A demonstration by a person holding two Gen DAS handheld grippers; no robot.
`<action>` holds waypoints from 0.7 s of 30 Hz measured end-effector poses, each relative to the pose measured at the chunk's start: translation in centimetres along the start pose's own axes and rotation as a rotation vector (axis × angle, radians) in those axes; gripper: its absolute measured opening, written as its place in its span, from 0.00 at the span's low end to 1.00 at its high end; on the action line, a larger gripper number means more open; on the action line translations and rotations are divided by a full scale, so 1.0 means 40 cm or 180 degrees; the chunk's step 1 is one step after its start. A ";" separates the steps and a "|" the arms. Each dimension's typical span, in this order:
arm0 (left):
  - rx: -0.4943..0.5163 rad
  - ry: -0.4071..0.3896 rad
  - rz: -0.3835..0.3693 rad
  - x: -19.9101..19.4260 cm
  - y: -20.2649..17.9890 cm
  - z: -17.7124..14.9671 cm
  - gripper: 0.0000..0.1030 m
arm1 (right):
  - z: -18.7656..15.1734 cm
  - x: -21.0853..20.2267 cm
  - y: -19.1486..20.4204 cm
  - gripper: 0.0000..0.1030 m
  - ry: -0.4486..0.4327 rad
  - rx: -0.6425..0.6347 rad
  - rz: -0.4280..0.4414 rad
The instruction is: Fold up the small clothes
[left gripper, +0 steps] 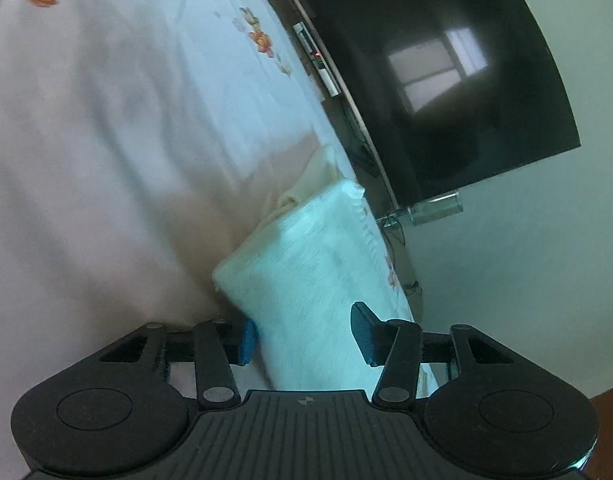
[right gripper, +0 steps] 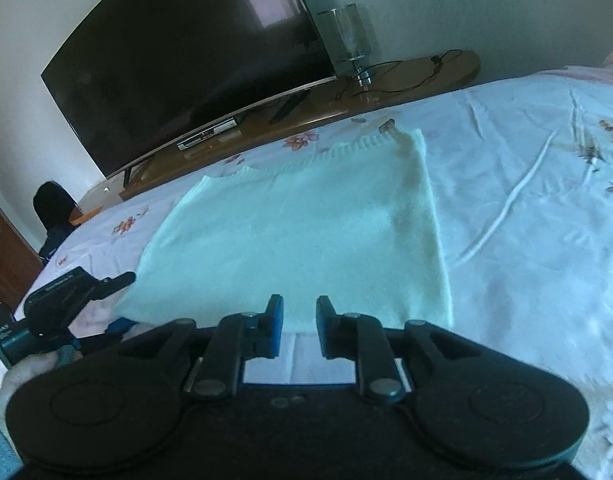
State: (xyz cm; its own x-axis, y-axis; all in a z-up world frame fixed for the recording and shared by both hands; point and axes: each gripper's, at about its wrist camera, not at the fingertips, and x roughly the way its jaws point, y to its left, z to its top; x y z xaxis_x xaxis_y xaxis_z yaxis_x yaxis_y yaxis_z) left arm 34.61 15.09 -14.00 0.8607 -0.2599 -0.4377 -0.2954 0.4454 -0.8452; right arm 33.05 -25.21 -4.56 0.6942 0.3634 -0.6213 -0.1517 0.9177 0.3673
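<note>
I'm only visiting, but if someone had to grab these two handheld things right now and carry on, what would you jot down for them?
Left tool: open, fingers astride the near left edge of the pale knit garment; nothing gripped.
Right tool: open, at the garment's near hem, holding nothing.
The garment lies flat on the floral bedsheet as a neat rectangle, ribbed edge toward the TV.
Done: it looks spread out, perhaps folded already; I cannot tell how many layers.
Left: probably grip the near edge with both tools and fold it away, then smooth.
</note>
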 end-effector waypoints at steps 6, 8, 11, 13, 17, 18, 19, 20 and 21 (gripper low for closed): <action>-0.0148 -0.0064 -0.0075 0.043 0.036 0.005 0.09 | 0.066 0.099 0.015 0.14 -0.0008 -0.0050 0.0108; -0.0015 -0.0072 -0.0060 0.051 0.023 0.004 0.09 | 0.091 0.152 0.024 0.08 0.0009 -0.0083 0.0139; 0.0038 -0.0069 -0.0109 0.055 0.021 0.008 0.09 | 0.119 0.231 0.041 0.04 0.0028 -0.0128 0.0192; 0.0036 -0.0024 -0.0156 0.060 0.023 0.016 0.09 | 0.129 0.281 0.050 0.03 0.0063 -0.0130 0.0219; 0.0086 0.0055 -0.0113 0.059 0.015 0.033 0.09 | 0.128 0.347 0.069 0.03 0.0146 -0.0146 0.0293; 0.0087 0.0045 -0.0106 0.057 0.014 0.034 0.09 | 0.127 0.358 0.074 0.03 0.0156 -0.0148 0.0295; 0.0058 0.0028 -0.0102 0.055 0.017 0.033 0.10 | 0.124 0.369 0.075 0.03 0.0176 -0.0131 0.0289; 0.0028 0.0006 -0.0096 0.051 0.019 0.031 0.09 | 0.123 0.378 0.075 0.03 0.0199 -0.0119 0.0282; 0.0005 -0.0021 -0.0082 0.037 0.023 0.027 0.10 | 0.119 0.388 0.073 0.00 0.0234 -0.0108 0.0260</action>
State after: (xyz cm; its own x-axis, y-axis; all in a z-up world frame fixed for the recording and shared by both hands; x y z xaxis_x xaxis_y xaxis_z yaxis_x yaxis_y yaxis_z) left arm 36.06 16.05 -15.11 0.8707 -0.2657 -0.4138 -0.2724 0.4399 -0.8557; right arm 46.75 -17.66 -9.84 0.6253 0.4469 -0.6397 -0.2301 0.8889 0.3960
